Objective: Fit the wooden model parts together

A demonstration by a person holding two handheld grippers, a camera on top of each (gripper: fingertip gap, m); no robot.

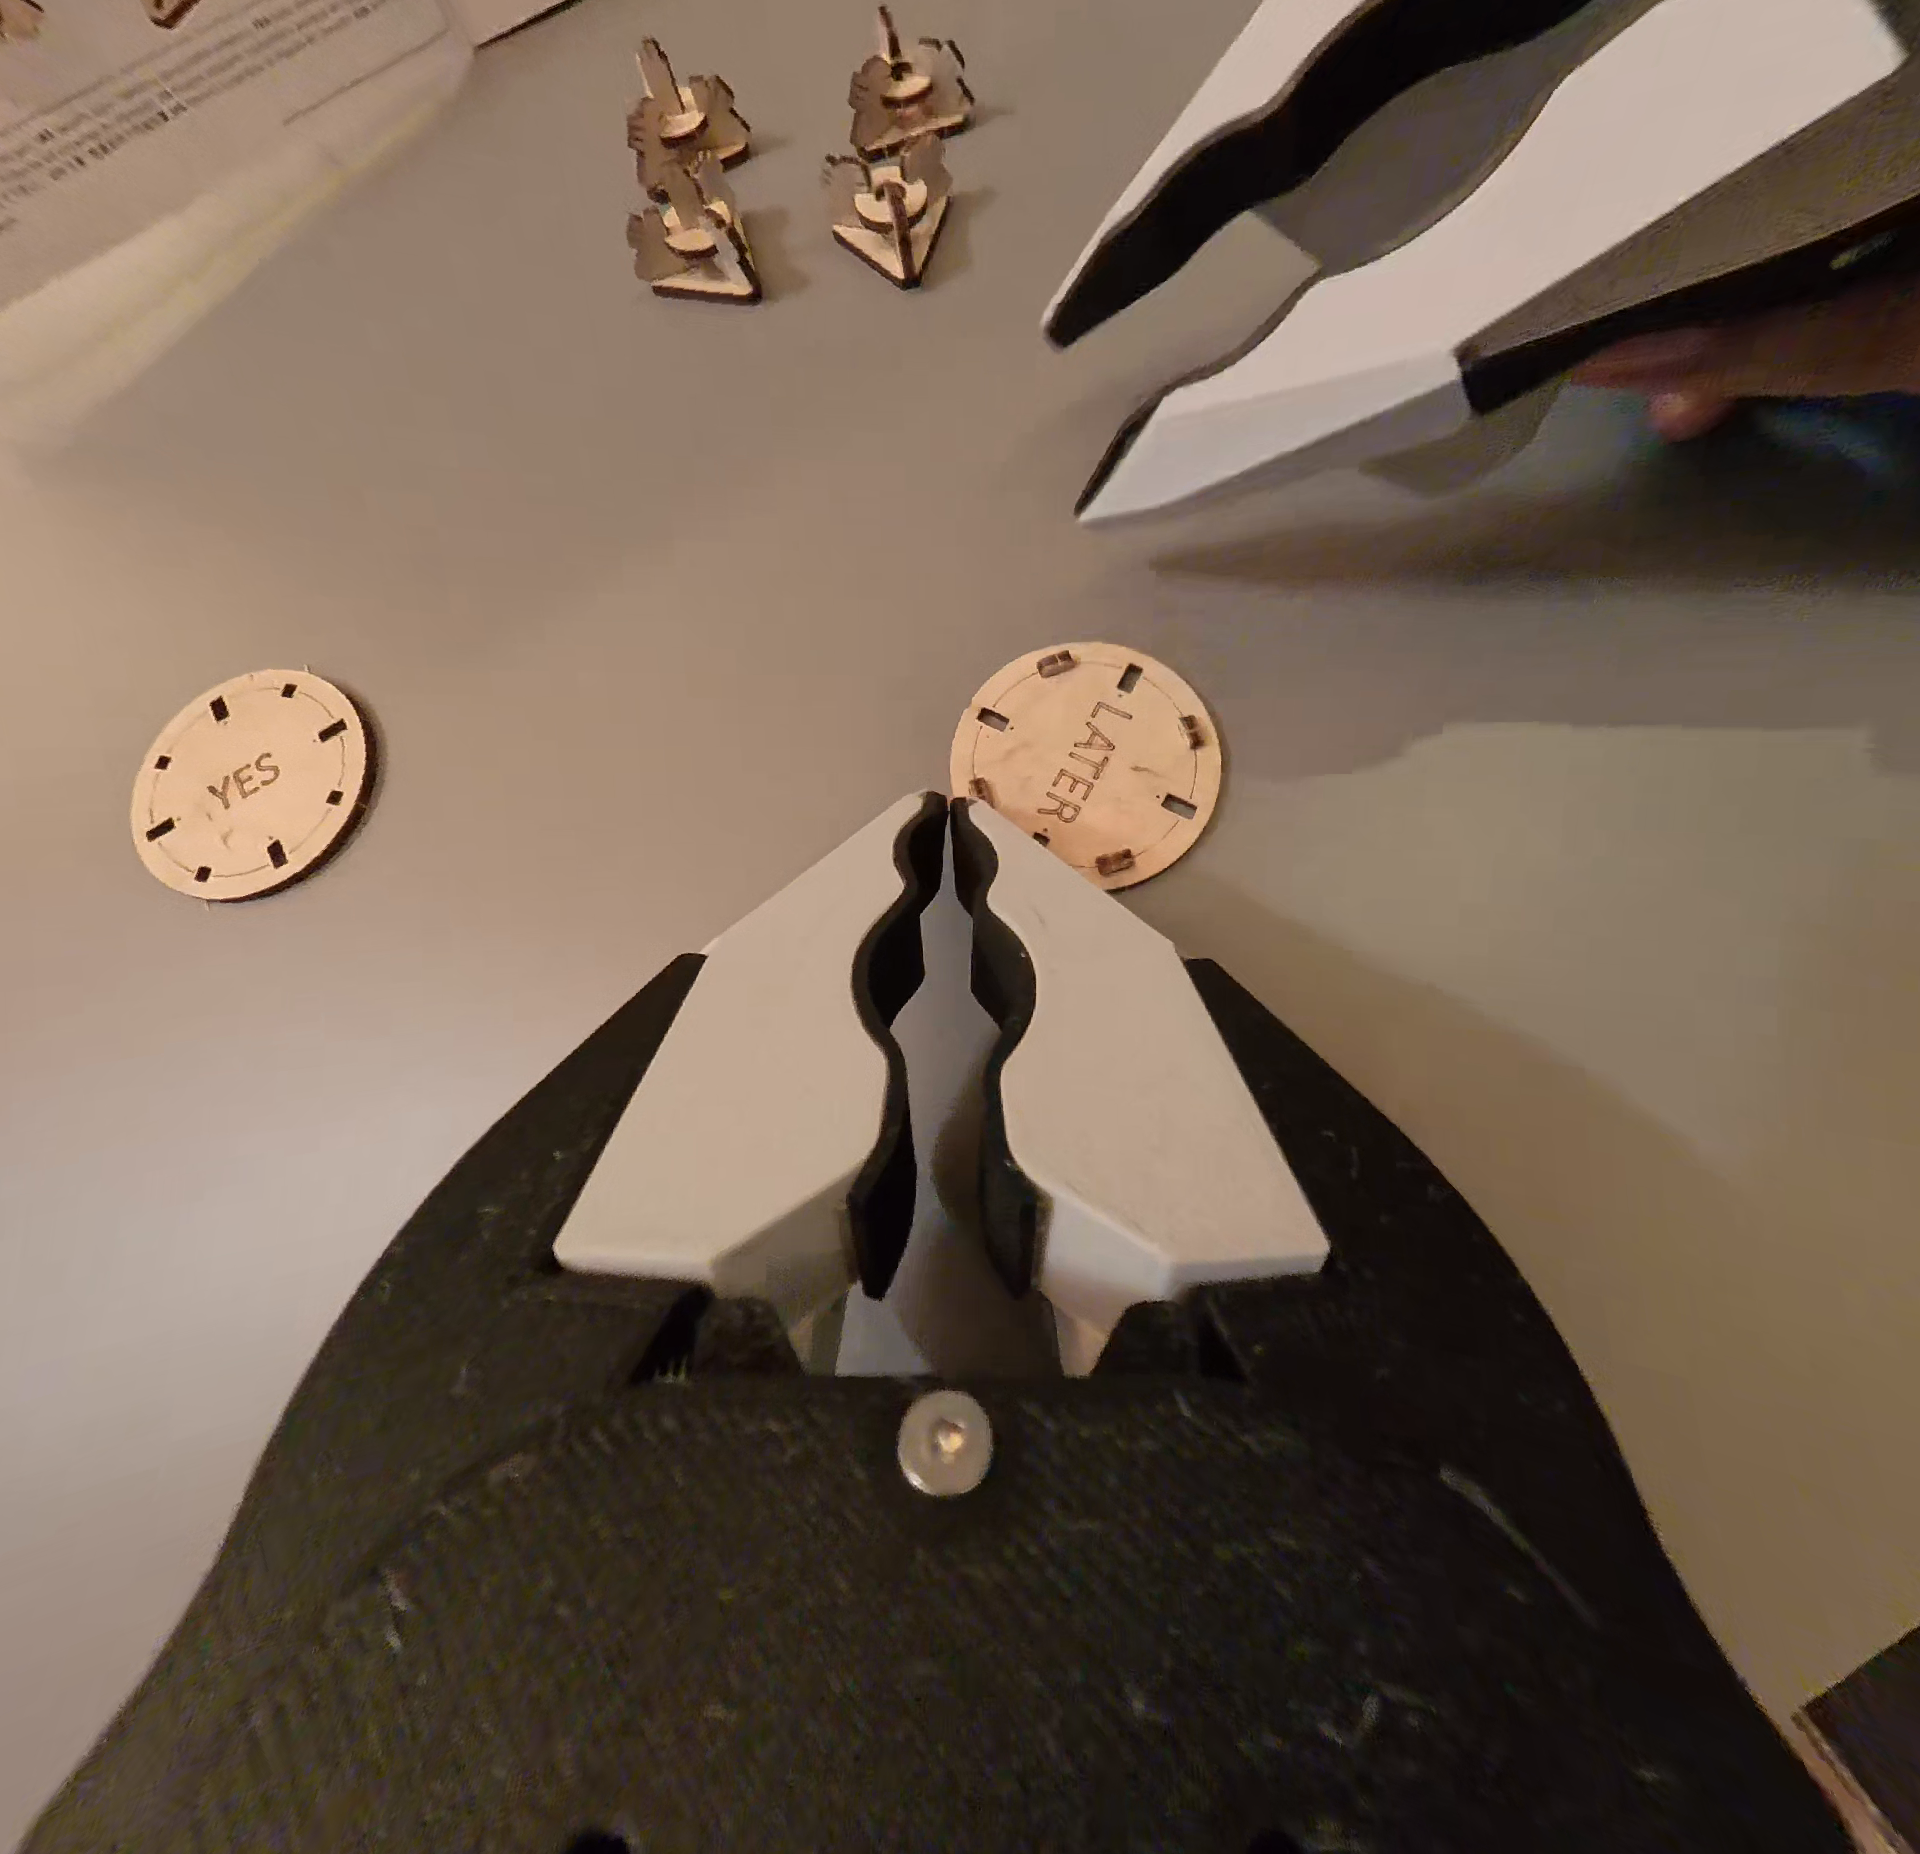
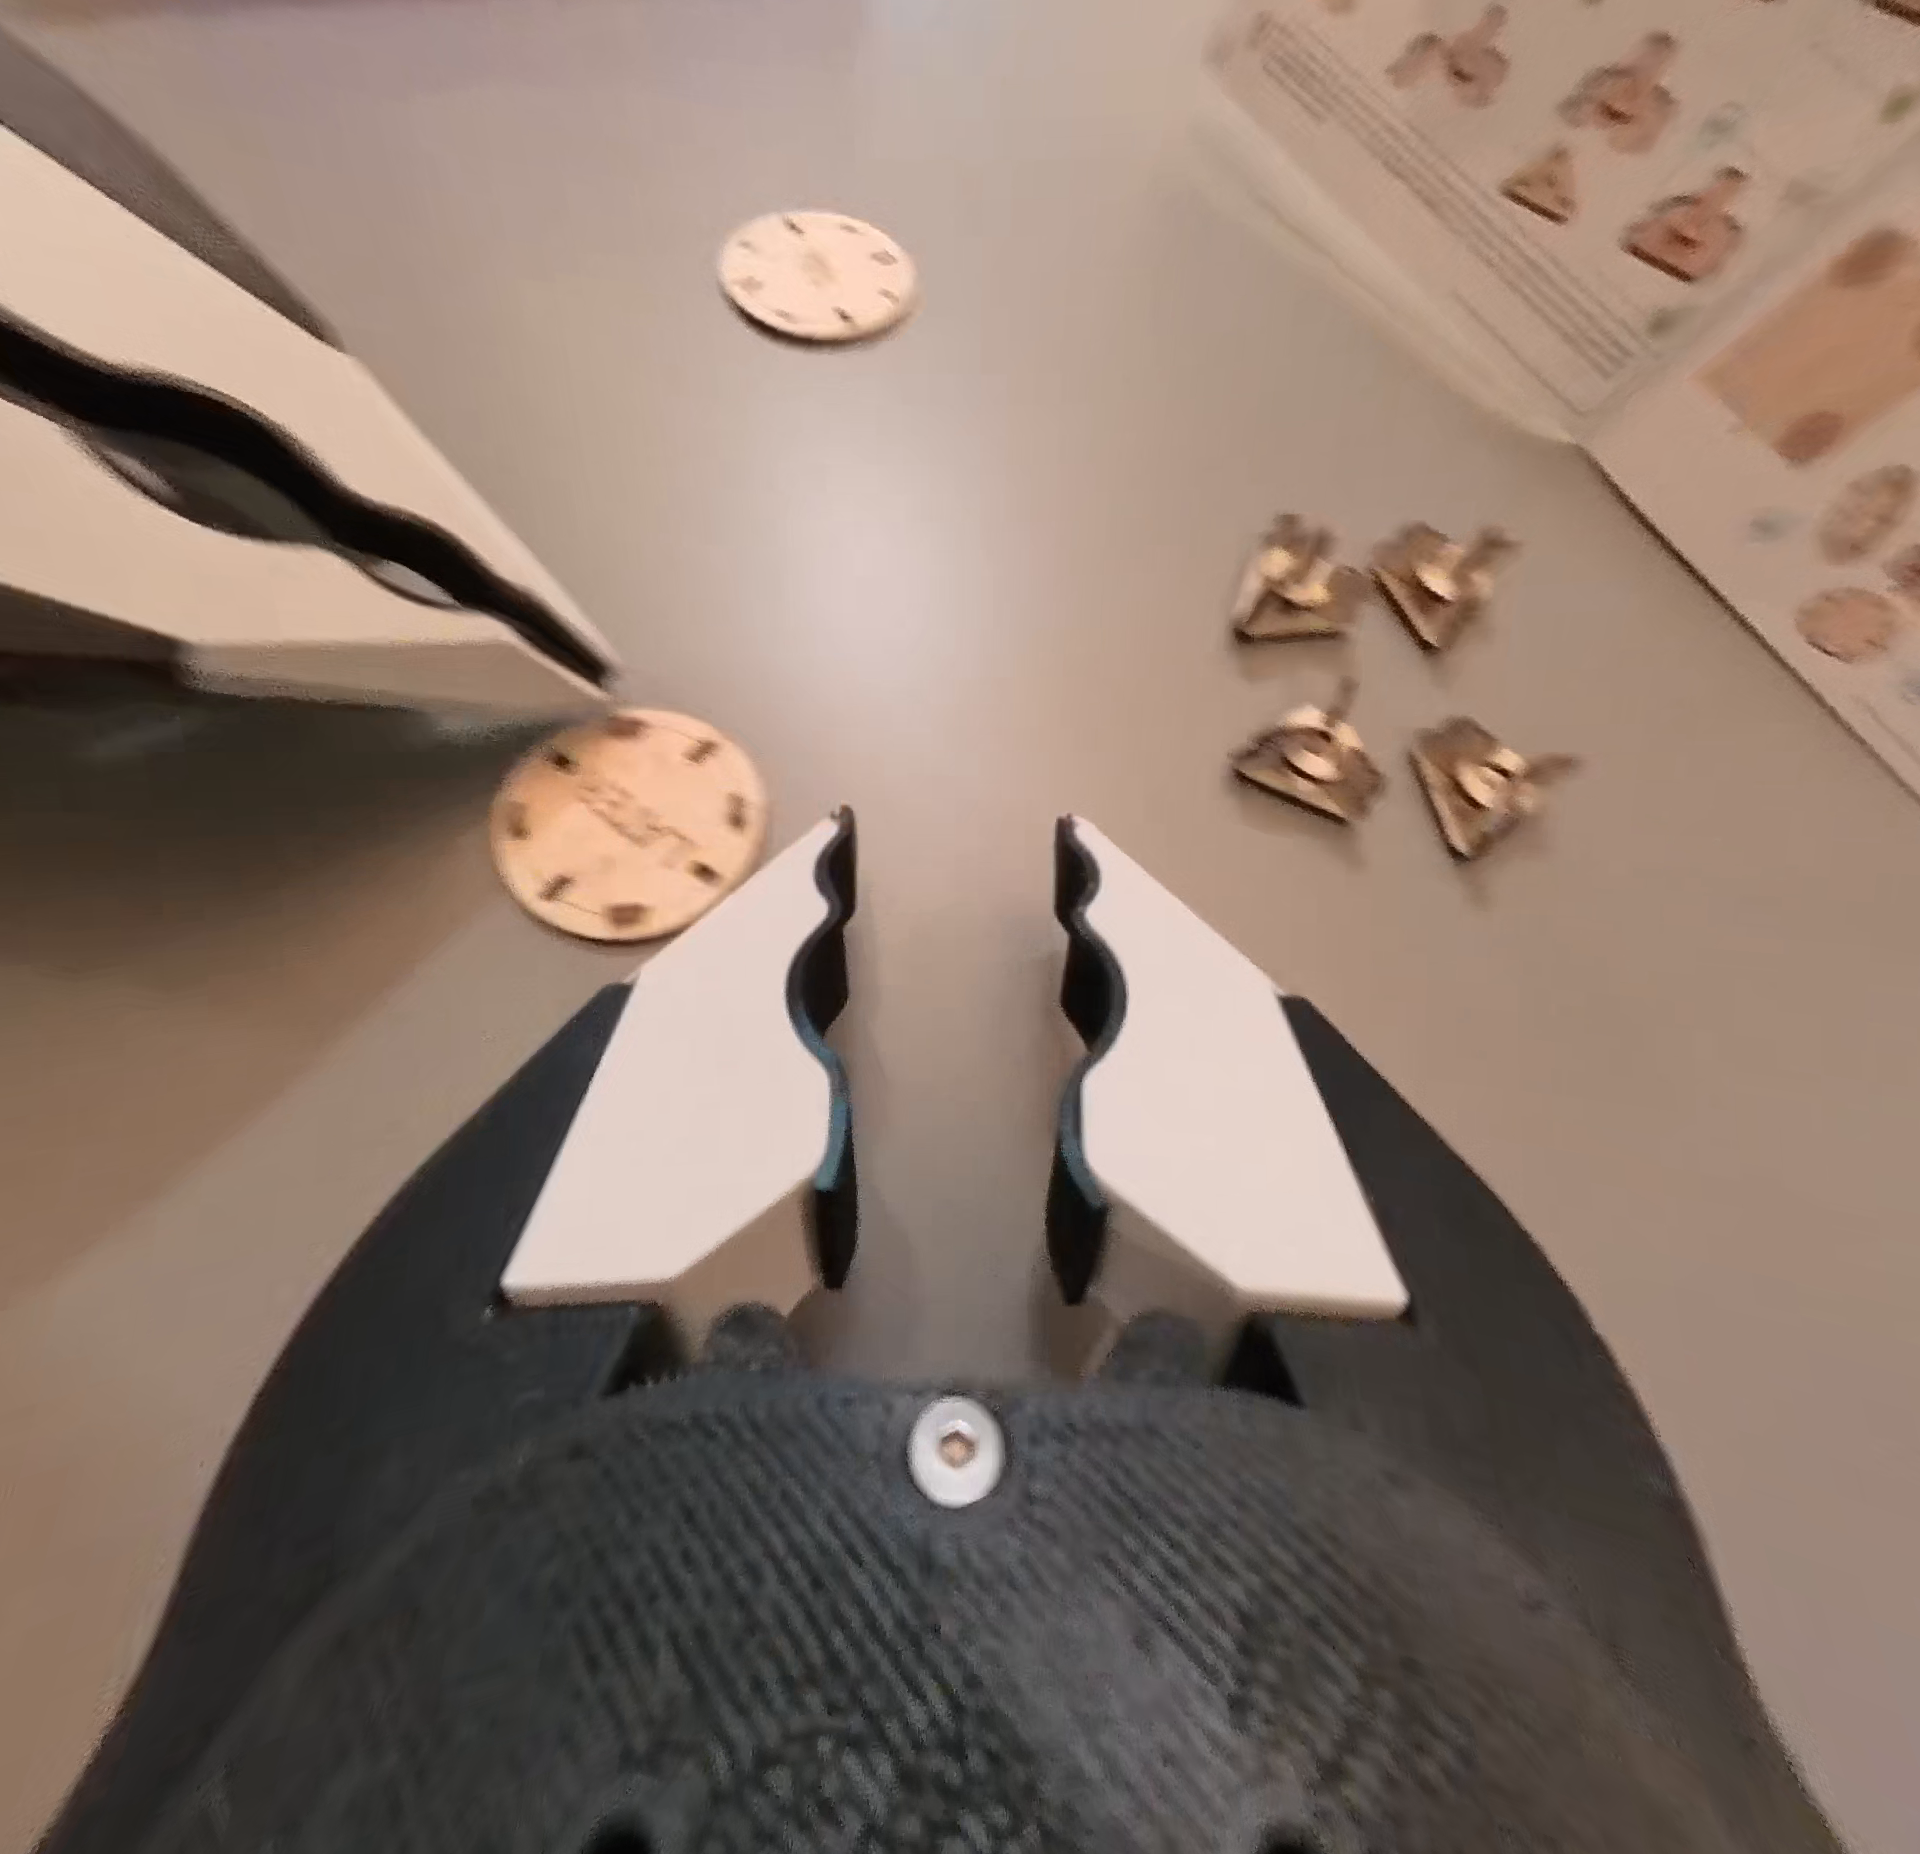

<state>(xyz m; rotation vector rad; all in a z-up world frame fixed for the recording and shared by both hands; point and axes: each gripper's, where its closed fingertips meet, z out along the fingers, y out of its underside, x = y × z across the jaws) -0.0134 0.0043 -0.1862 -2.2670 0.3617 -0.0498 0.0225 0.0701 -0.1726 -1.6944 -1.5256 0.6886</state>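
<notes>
Grey table (image 1: 582,516) is filling both views, smooth and bare between the small wooden things lying on it.

Left gripper (image 1: 948,798) is sitting low over the table with its two fingers (image 1: 810,973) pressed tip to tip. Nothing is showing between the tips, so it is holding nothing. Its tips are sitting right at the edge of a round wooden disc (image 1: 1087,765) with little slots around its rim and letters cut into it. Whether the tips are touching that disc or just hanging over its edge is hard to tell.

Right gripper (image 2: 954,828) is holding its fingers (image 2: 727,1025) well apart, with only grey table showing between them. It is holding nothing. The same slotted disc is lying just to the left of its left finger. In the left wrist view this gripper is coming in from the upper right, up off the table, with a bit of a hand (image 1: 1704,381) showing under it.

A second round wooden disc (image 1: 254,784), also with slots and letters, is lying flat well off to the left of the first one.

Farther back, four small wooden pieces (image 1: 790,152) with three-cornered bases are standing close together in two pairs. Beside them a paper sheet (image 1: 187,90) with pictures and print is lying open on the table.
</notes>
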